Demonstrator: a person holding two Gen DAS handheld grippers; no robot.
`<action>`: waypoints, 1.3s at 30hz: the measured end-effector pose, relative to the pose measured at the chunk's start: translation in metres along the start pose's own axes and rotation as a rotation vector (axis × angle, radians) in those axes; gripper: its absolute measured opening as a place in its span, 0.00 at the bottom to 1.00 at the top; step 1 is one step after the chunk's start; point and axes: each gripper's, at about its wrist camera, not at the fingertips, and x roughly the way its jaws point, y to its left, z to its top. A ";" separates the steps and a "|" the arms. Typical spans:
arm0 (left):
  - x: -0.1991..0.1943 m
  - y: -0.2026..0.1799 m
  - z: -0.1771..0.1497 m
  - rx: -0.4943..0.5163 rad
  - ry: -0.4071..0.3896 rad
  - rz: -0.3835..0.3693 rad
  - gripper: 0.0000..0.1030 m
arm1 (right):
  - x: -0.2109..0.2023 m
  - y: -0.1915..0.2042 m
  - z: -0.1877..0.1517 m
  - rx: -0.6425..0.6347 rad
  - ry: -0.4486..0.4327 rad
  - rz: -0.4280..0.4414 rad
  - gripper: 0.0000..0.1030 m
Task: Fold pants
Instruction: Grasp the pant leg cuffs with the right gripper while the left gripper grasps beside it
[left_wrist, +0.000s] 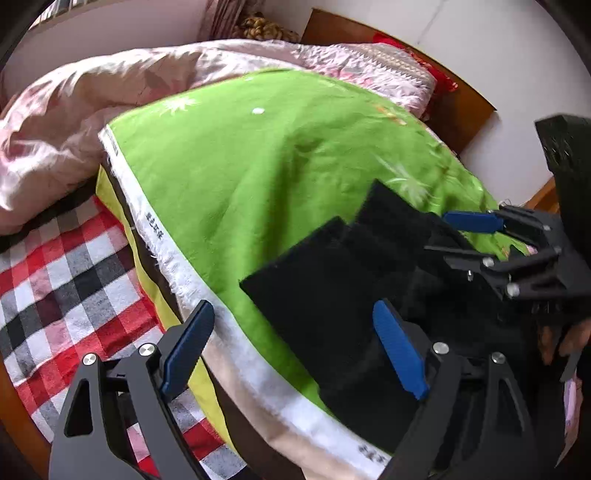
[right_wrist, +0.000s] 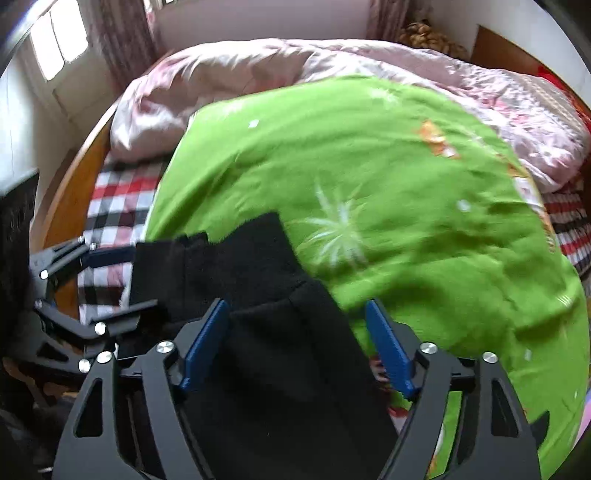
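Note:
Black pants (left_wrist: 332, 280) lie partly folded near the front edge of a green cloth (left_wrist: 258, 166), with two leg ends pointing away from me. My left gripper (left_wrist: 295, 321) hangs open over their left part; its right pad is above the black fabric, its left pad over the cloth's white hem. In the right wrist view the pants (right_wrist: 258, 266) run between the fingers of my right gripper (right_wrist: 297, 310), which is open: the left pad sits at the fabric, the right pad stands clear over green. The left gripper (right_wrist: 129, 280) shows at the pants' left end.
The green cloth covers a bed with a red, white and black checked sheet (left_wrist: 55, 280). A crumpled pink quilt (left_wrist: 92, 99) is heaped along the far side. A wooden headboard (left_wrist: 461, 99) and white wall stand behind. A person's hand (left_wrist: 569, 339) holds the right gripper.

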 end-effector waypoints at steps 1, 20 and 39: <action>0.002 0.002 0.000 -0.007 0.003 -0.011 0.84 | -0.001 -0.001 -0.001 0.012 -0.007 0.014 0.66; -0.067 -0.038 0.006 0.133 -0.225 0.067 0.06 | -0.066 0.014 -0.012 0.012 -0.230 -0.135 0.17; -0.062 -0.065 0.018 0.151 -0.283 0.252 0.76 | -0.103 -0.064 -0.021 0.353 -0.253 -0.053 0.59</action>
